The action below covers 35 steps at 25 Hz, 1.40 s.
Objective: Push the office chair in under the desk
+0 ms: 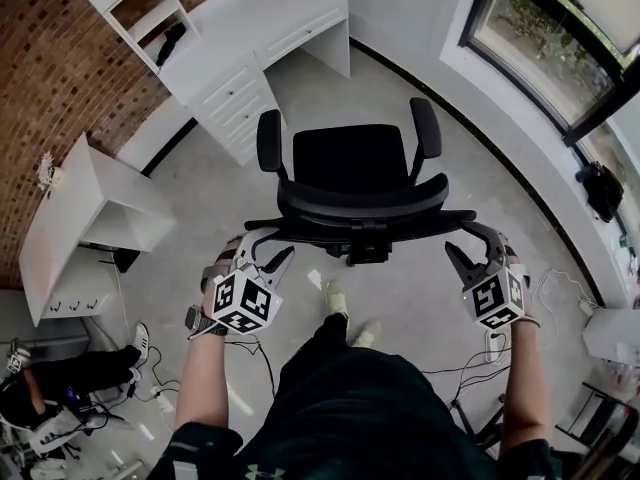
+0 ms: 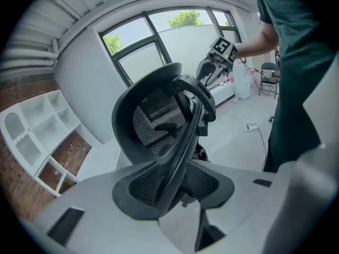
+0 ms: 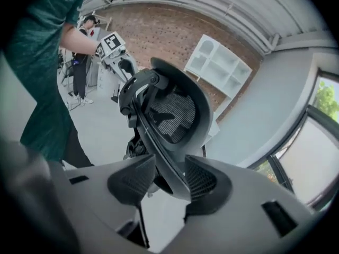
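A black office chair [image 1: 350,158] stands in the middle of the floor, its seat towards the white desk [image 1: 262,16] at the far wall. Its mesh backrest [image 1: 360,208] faces me. My left gripper [image 1: 266,254] is at the backrest's left end and my right gripper [image 1: 472,248] at its right end. In the left gripper view the backrest's rim [image 2: 183,142] runs between the open jaws of the left gripper [image 2: 175,189]. In the right gripper view the rim [image 3: 159,142] likewise lies inside the open right gripper [image 3: 164,181]. I see no pad pressing on it.
White drawers [image 1: 235,103] stand under the desk's left part, with a gap to their right. A white shelf unit [image 1: 90,208] lies at the left. A person [image 1: 45,393] sits on the floor at lower left. Cables [image 1: 160,398] trail behind me. Windows [image 1: 545,43] line the right wall.
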{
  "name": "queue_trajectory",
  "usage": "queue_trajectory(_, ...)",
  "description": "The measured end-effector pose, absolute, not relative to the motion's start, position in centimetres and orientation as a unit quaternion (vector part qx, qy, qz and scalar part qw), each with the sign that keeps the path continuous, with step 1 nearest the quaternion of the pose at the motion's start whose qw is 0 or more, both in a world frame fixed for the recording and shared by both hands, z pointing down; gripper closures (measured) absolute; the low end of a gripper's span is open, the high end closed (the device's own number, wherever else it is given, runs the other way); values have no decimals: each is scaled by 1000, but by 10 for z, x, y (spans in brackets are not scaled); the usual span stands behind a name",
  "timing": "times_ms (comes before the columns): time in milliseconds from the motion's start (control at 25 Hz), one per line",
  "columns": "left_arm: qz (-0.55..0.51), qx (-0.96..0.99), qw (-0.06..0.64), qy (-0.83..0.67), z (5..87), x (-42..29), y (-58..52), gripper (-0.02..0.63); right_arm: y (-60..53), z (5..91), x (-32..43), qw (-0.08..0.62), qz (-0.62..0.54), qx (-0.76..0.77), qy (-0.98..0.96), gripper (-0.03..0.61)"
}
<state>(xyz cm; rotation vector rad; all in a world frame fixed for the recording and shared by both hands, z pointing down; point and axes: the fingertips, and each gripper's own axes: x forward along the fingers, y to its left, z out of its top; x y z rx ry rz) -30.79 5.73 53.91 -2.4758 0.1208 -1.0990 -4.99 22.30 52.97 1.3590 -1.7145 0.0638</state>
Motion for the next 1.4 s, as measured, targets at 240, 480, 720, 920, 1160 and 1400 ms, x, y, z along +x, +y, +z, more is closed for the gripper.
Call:
queue_trajectory(240,-444,-861,249,14,561,-315,45,443,211,552,-40,534,13,511,-673,400)
queue_trajectory(480,-475,-841,259,-13,583,-304,39,408,206,574,-28,577,15,469,-668,383)
queue_trajectory(720,-503,-815,286,-43,602,-305,34,399,208,595,-25,634,7,417,-651,382)
queue_trajectory(920,-520,-795,309,-38,612,-306,26,402,197,618,-21,654,-2,394,-645,388)
queue_trajectory(1160,-543,-778,314,-30,616,-312,19,420,190,625,-20,667,-15,386,-637,400)
queue_trajectory(1400,-576,-739,347,-45,638,-312,9,466,188,637,-15,703,-34,363,-611,450)
